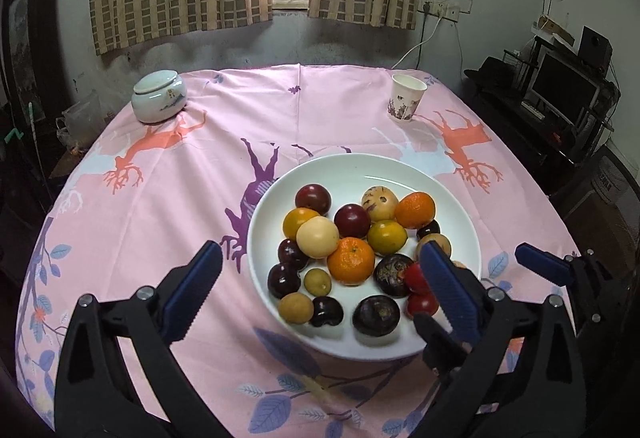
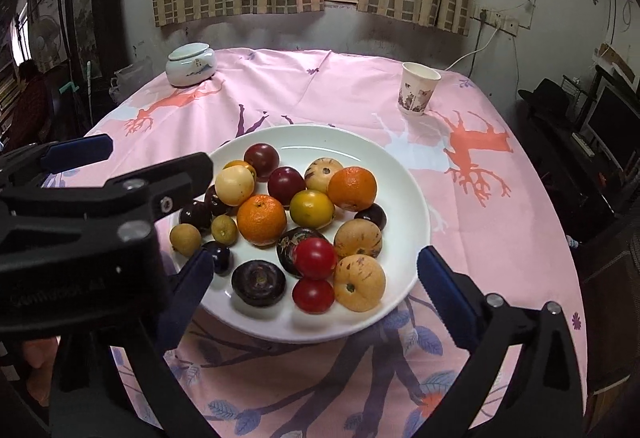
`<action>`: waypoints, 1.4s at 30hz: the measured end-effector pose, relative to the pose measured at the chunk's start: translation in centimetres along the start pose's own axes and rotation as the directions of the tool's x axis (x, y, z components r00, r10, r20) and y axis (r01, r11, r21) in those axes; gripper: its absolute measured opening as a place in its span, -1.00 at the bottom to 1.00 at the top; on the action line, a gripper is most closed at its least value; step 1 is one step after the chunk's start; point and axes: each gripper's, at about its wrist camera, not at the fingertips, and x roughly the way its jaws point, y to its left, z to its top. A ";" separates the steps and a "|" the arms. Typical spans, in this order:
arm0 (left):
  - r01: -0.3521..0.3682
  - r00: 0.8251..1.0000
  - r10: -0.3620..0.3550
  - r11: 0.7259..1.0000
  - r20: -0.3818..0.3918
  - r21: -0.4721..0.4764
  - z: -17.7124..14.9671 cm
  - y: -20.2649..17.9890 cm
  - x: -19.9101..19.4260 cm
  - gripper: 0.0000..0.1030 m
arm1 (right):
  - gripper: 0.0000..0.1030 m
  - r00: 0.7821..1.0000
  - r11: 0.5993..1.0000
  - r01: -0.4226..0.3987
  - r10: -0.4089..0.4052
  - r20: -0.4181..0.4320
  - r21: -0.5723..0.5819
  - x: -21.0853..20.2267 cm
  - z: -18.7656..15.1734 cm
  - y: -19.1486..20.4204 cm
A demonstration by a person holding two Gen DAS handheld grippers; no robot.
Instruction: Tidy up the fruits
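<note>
Pink printed tablecloth [image 1: 160, 198], glossy white round plate [image 1: 352, 170], smooth fruits [image 1: 351, 261], both ridged claws [image 1: 320, 286] [image 2: 312, 278] spread empty

Both the left gripper [image 1: 320, 288] and the right gripper [image 2: 316, 290] are black plastic with blue bumpy fingers [image 1: 192, 294] and round silver screws [image 1: 145, 293].

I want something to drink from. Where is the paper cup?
The paper cup stands upright at the table's far right, beyond the white plate, across from the lidded ceramic jar.
</note>
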 end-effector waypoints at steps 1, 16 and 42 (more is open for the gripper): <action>-0.010 1.000 0.010 1.000 0.004 0.003 -0.6 0.1 -0.5 0.96 | 0.97 1.000 1.000 0.016 -0.016 -0.001 0.011 -0.4 -0.3 0.0; -0.084 0.996 0.083 0.995 -0.017 -0.053 -11.2 1.6 -7.6 0.96 | 0.97 0.996 0.995 0.037 -0.029 -0.084 0.088 -5.5 -9.7 -0.6; -0.104 0.995 0.103 0.992 -0.006 -0.071 -11.7 2.0 -9.2 0.96 | 0.97 0.996 0.988 0.050 -0.040 -0.074 0.149 -7.3 -10.1 -1.6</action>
